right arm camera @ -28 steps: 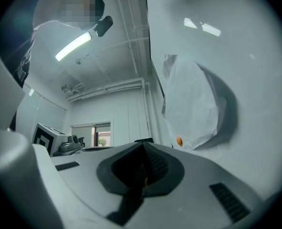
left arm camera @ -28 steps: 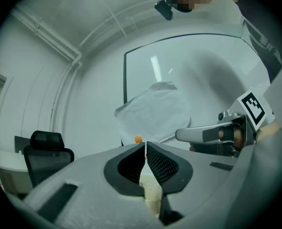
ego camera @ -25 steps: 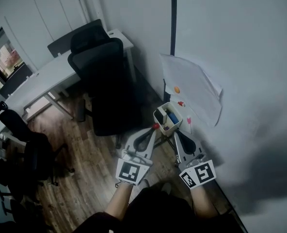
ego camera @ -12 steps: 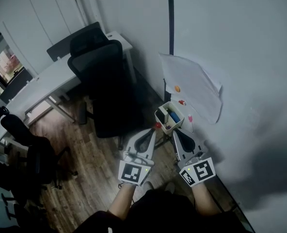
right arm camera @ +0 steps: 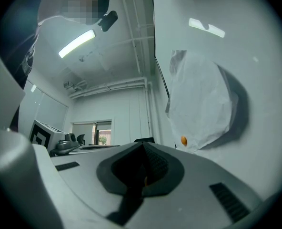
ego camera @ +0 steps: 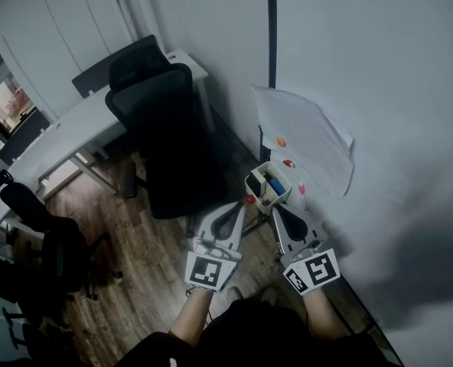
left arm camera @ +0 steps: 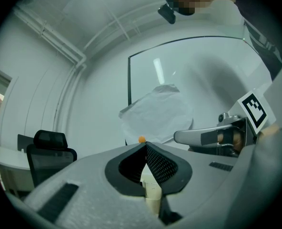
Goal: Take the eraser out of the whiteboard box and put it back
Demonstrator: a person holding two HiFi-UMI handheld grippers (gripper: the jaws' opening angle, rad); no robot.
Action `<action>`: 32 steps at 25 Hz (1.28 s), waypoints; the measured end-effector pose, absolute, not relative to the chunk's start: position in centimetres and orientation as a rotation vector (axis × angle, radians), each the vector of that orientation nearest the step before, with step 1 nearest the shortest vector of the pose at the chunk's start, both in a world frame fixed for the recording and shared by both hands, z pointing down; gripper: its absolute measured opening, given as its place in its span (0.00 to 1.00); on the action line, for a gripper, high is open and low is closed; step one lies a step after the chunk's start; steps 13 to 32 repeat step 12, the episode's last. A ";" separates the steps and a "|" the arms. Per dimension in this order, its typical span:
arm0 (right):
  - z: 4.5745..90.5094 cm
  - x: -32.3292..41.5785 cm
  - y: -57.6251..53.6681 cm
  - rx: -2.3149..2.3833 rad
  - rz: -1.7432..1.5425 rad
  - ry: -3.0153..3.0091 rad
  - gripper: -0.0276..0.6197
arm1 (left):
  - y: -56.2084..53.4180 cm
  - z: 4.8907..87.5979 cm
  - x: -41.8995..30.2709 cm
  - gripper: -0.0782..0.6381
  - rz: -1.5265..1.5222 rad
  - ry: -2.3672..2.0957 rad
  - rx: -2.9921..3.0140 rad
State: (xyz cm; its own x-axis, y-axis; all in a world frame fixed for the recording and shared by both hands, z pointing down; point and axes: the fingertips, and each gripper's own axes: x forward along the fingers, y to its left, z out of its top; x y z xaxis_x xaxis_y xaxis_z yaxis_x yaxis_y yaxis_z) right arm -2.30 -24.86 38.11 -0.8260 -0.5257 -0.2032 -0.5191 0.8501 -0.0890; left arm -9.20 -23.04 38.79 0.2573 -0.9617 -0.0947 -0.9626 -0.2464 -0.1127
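The eraser (ego camera: 275,184), seen from above as a small blue block, stands inside the little cream open-topped box (ego camera: 252,185) fixed to the wall-mounted whiteboard (ego camera: 387,82). Something dark is in the box beside it; what it is cannot be made out.

At the far left, a long white bench (ego camera: 66,128) runs along the wall. A tall black mesh-backed office chair (ego camera: 161,128) stands on the brown wood-plank floor (ego camera: 135,251).

The left gripper (ego camera: 244,205) points at the box's near left side, its fingers pressed together on nothing. In the left gripper view the tips meet in a point and a strip of the cream box shows below them.

Just right of the box, the right gripper (ego camera: 278,211) lies close to the whiteboard, fingers likewise together and empty, meeting at their tips in the right gripper view.

Farther right, above the box, a crumpled white paper sheet (ego camera: 307,136) hangs on the board under a round orange magnet (ego camera: 280,141), with a small red magnet (ego camera: 288,163) below it.
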 end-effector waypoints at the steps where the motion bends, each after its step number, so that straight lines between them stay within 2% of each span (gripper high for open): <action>1: 38.2 -2.3 -25.0 -0.806 -0.045 2.806 0.05 | -23.1 38.9 -9.2 0.12 0.008 1.830 -2.372; 32: 38.4 -2.2 -25.3 -0.822 -0.054 2.808 0.05 | -23.6 39.0 -9.2 0.12 0.019 1.824 -2.397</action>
